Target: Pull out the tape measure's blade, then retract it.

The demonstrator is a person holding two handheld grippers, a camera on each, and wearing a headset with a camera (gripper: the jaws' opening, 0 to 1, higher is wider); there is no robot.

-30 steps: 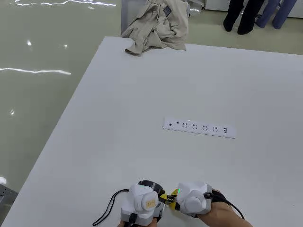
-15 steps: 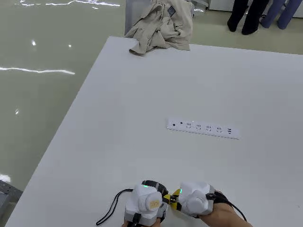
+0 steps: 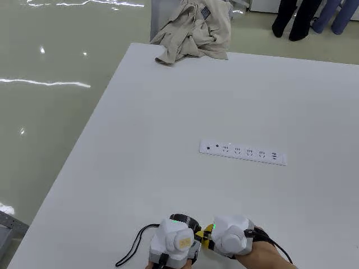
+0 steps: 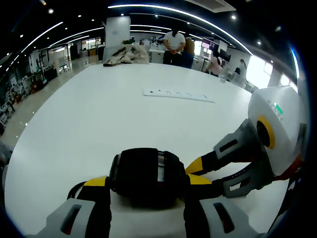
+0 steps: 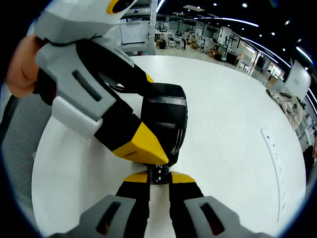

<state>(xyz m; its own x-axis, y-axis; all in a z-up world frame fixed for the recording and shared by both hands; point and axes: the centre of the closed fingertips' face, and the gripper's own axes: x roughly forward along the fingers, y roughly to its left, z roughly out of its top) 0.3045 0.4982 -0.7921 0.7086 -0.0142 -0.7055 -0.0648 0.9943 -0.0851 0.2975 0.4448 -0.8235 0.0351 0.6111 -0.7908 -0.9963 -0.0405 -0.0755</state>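
Note:
A black tape measure (image 4: 147,174) sits at the near edge of the white table (image 3: 168,123), its black wrist cord (image 3: 130,246) trailing left. My left gripper (image 4: 148,184) is shut on its case from both sides. In the right gripper view the same tape measure (image 5: 166,124) lies just ahead, and my right gripper (image 5: 157,177) is shut on the blade's end hook at the case's mouth. From the head camera the left gripper (image 3: 178,242) and right gripper (image 3: 224,238) meet tip to tip over the tape measure (image 3: 185,219). Almost no blade shows outside the case.
A white power strip (image 3: 242,152) lies mid-table to the right. A beige jacket (image 3: 193,28) is heaped at the far edge. People's legs (image 3: 294,17) stand beyond the table. The table's left edge drops to a glossy floor (image 3: 50,84).
Both grippers keep their hold and stay together on the tape measure. The head camera has drifted slightly, shifting the whole picture right and down.

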